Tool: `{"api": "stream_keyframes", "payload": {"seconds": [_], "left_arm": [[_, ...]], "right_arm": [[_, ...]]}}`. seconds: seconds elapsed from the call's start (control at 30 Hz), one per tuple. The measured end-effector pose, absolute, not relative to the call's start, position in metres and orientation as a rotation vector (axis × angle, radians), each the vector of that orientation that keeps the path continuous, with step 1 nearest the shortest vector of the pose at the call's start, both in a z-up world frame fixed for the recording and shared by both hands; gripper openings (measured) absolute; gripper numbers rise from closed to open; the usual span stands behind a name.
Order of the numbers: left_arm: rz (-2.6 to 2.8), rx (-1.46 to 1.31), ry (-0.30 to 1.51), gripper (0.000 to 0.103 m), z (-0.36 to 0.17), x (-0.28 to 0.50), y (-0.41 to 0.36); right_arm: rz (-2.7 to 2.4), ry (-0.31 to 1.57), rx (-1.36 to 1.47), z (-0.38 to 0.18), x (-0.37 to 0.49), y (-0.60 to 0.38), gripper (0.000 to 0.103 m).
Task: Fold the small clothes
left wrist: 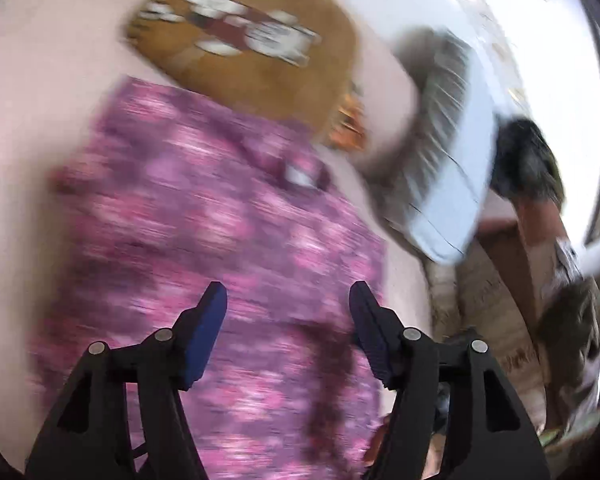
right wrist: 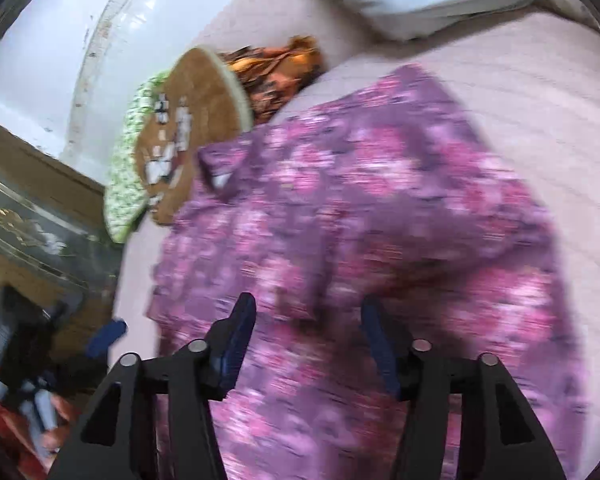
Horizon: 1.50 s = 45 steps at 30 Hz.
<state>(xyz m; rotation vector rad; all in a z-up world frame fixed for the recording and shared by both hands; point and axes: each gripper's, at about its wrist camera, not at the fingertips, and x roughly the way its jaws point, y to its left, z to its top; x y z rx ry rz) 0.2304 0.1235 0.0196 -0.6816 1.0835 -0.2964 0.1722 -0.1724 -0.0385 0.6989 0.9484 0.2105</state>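
A small purple and pink flowered garment lies spread on a pale pink bed cover, blurred by motion. My left gripper hovers over its near part with the blue pads apart and nothing pinched between them. In the right wrist view the same garment fills the middle. Above its lower part my right gripper also stands open, with only cloth below the gap. A white tag shows at the garment's collar. The other gripper's blue fingertip shows at the bed's left edge.
A folded brown garment with white print lies beyond the purple one, with a green patterned piece and an orange patterned one beside it. A light blue pillow lies at the right. The bed edge drops to a cluttered floor.
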Motion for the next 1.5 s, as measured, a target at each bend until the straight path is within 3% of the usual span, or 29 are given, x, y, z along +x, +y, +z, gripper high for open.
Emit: {"api": "stream_keyframes", "payload": {"seconds": [0.2, 0.5, 0.57, 0.6, 0.63, 0.67, 0.73, 0.83, 0.9, 1.07, 1.2, 1.23, 1.27, 1.33, 1.4, 1.43, 1.5], "left_arm": [[-0.204, -0.873, 1.132, 0.063, -0.015, 0.23, 0.186], [-0.122, -0.923, 1.205, 0.063, -0.061, 0.26, 0.169], [-0.107, -0.942, 1.202, 0.058, -0.068, 0.265, 0.171], [-0.093, -0.949, 1.203, 0.051, -0.068, 0.266, 0.172], [-0.106, -0.963, 1.194, 0.039, -0.066, 0.265, 0.172], [-0.137, -0.97, 1.182, 0.038, -0.061, 0.263, 0.172], [-0.161, -0.947, 1.159, 0.039, -0.049, 0.255, 0.171], [-0.182, -0.909, 1.129, 0.056, -0.036, 0.24, 0.17], [-0.169, -0.932, 1.123, 0.061, -0.038, 0.232, 0.171], [-0.182, -1.028, 1.232, 0.061, -0.069, 0.238, 0.156], [-0.1, -0.992, 1.177, 0.059, -0.062, 0.242, 0.163], [-0.081, -0.988, 1.161, 0.052, -0.061, 0.244, 0.167], [-0.069, -0.99, 1.146, 0.034, -0.059, 0.247, 0.171], [-0.064, -0.978, 1.141, 0.007, -0.056, 0.256, 0.177], [-0.057, -0.941, 1.129, 0.003, -0.049, 0.261, 0.179], [-0.064, -0.913, 1.108, 0.003, -0.042, 0.261, 0.178], [-0.06, -0.85, 1.081, 0.003, -0.032, 0.262, 0.175]], "right_arm": [[0.22, 1.039, 0.94, -0.062, 0.179, -0.155, 0.062], [0.121, 1.007, 1.159, -0.083, 0.196, -0.159, 0.062], [0.099, 1.012, 1.181, -0.086, 0.2, -0.16, 0.062], [0.092, 1.009, 1.175, -0.085, 0.203, -0.159, 0.058], [0.089, 0.997, 1.155, -0.081, 0.205, -0.159, 0.031], [0.102, 0.995, 1.132, -0.075, 0.208, -0.159, 0.008], [0.204, 0.971, 1.142, -0.052, 0.214, -0.163, 0.007], [0.29, 0.814, 1.021, 0.004, 0.209, -0.187, 0.006], [0.221, 0.756, 0.901, 0.024, 0.208, -0.209, 0.006], [0.084, 0.927, 0.888, -0.025, 0.218, -0.241, 0.007], [0.045, 0.953, 0.884, -0.053, 0.217, -0.242, 0.012], [0.032, 0.954, 0.883, -0.057, 0.217, -0.242, 0.012], [0.032, 0.955, 0.89, -0.059, 0.217, -0.243, 0.013], [0.027, 0.97, 0.903, -0.061, 0.219, -0.249, 0.014], [0.043, 0.967, 0.89, -0.056, 0.226, -0.247, 0.014], [0.071, 0.952, 0.881, -0.048, 0.227, -0.243, 0.007], [0.176, 0.831, 0.871, -0.019, 0.223, -0.241, 0.007]]}}
